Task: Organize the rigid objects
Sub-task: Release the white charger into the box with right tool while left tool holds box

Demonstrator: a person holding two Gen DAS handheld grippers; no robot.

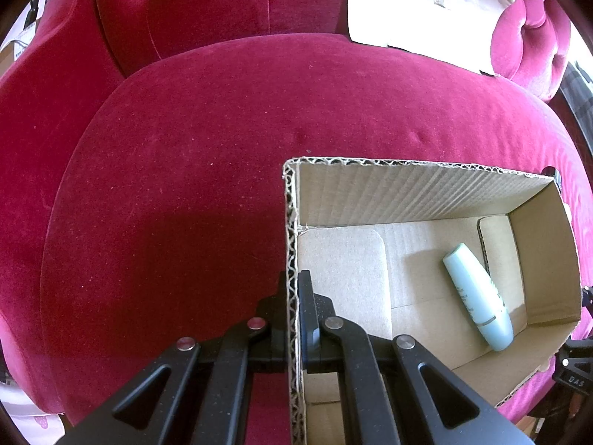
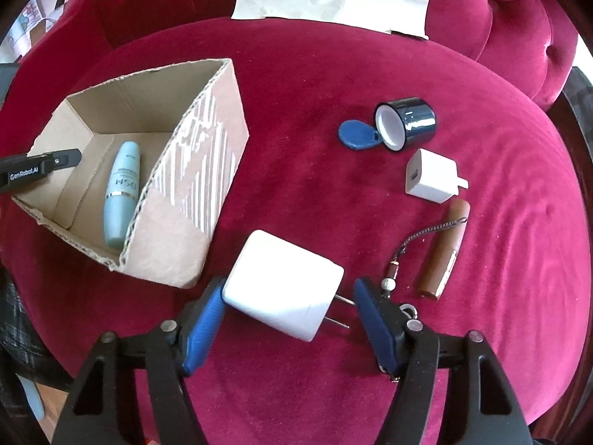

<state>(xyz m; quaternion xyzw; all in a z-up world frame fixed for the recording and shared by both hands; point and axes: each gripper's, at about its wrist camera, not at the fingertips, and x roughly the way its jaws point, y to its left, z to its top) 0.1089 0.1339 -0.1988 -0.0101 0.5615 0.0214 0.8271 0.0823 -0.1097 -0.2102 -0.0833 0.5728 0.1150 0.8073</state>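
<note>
**Two chargers, one box, one bottle**

One cardboard box point(image 2: 122, 170) sits on the red cushion point(image 2: 304, 111) holding one pale blue bottle point(image 2: 120, 193). The left tongs point(image 1: 292, 296) are clenched on the box's wall. The right tongs point(image 2: 289, 307) stand apart around the large white charger point(image 2: 283, 283): left pad touching, right pad clear. Right of that lie one small charger point(image 2: 431, 176), tape roll point(image 2: 406, 120), blue tag point(image 2: 357, 133) and brown tube point(image 2: 444, 248).

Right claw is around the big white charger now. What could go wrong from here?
The right claw straddles the large white charger with its right pad facing the bare prongs; closing there may let it twist or slip. The beaded cord lies close and could snag. The left claw pinches only the cardboard box wall, so the box may tip.
</note>
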